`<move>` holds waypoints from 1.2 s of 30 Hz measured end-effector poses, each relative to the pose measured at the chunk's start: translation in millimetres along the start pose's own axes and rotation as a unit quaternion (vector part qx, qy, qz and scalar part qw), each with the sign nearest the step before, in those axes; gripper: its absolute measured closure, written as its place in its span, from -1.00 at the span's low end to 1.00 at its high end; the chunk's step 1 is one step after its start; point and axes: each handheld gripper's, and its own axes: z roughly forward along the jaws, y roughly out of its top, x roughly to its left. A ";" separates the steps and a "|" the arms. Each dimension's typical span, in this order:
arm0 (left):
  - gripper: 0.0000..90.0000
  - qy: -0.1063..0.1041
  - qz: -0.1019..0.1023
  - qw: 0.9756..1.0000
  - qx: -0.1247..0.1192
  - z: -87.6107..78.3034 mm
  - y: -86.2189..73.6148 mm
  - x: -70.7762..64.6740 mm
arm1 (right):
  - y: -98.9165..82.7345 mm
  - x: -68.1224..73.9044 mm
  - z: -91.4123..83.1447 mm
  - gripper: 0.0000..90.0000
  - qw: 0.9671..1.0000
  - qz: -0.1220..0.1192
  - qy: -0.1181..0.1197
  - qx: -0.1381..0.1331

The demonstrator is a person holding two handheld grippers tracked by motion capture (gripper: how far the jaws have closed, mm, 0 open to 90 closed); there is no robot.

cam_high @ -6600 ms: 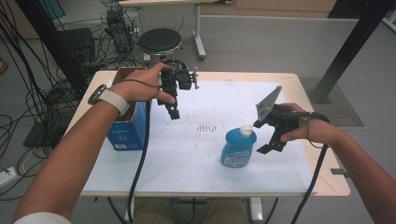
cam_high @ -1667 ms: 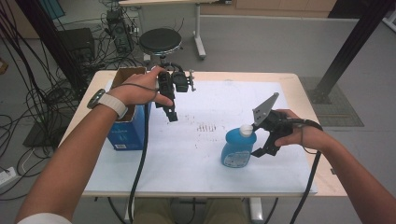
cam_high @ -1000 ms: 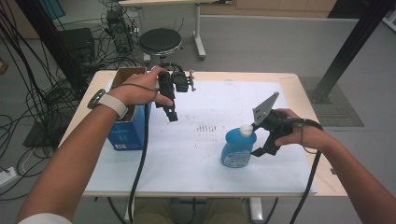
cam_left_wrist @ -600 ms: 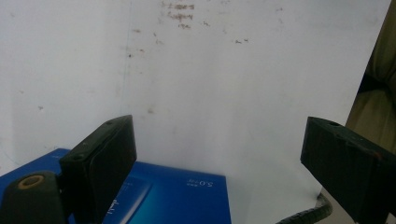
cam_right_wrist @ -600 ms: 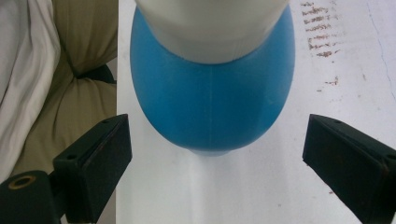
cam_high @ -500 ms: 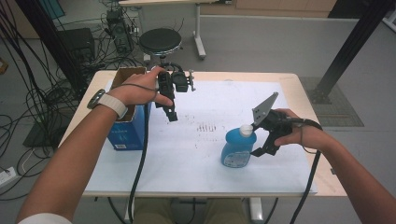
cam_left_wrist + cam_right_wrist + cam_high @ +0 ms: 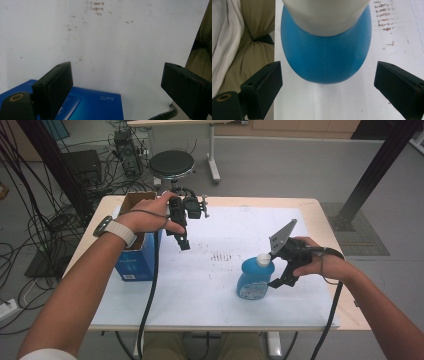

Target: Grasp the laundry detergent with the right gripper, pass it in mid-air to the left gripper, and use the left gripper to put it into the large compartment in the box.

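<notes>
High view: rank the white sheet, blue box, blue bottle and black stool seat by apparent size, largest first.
1. White sheet.
2. Blue box.
3 and 4. Blue bottle and black stool seat: they look alike, and the stool stands farther from the camera, so no ranking.

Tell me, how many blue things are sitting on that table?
2. A blue box stands at the table's left edge beside the left gripper; a blue bottle with a white cap stands right of centre, by the right gripper.

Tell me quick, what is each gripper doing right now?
Left gripper: open, holding nothing, next to the blue box.
Right gripper: open, holding nothing, right beside the blue bottle.
</notes>
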 end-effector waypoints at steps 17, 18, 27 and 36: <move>-0.76 -0.001 -0.001 1.000 -0.002 0.8 -0.2 0.4 | 0.3 -0.2 0.0 -0.82 1.000 0.002 -0.001 -0.001; -0.76 0.000 -0.001 1.000 -0.002 0.9 -0.1 0.5 | 0.3 -0.2 0.1 -0.82 1.000 0.002 -0.001 0.000; -0.76 -0.001 -0.002 1.000 -0.003 1.2 0.1 0.6 | 0.1 -0.1 -0.3 -0.82 1.000 0.002 -0.003 -0.001; -0.76 0.000 -0.002 1.000 -0.005 1.4 -0.3 0.2 | 1.0 0.0 -0.5 -0.83 1.000 0.003 -0.006 -0.004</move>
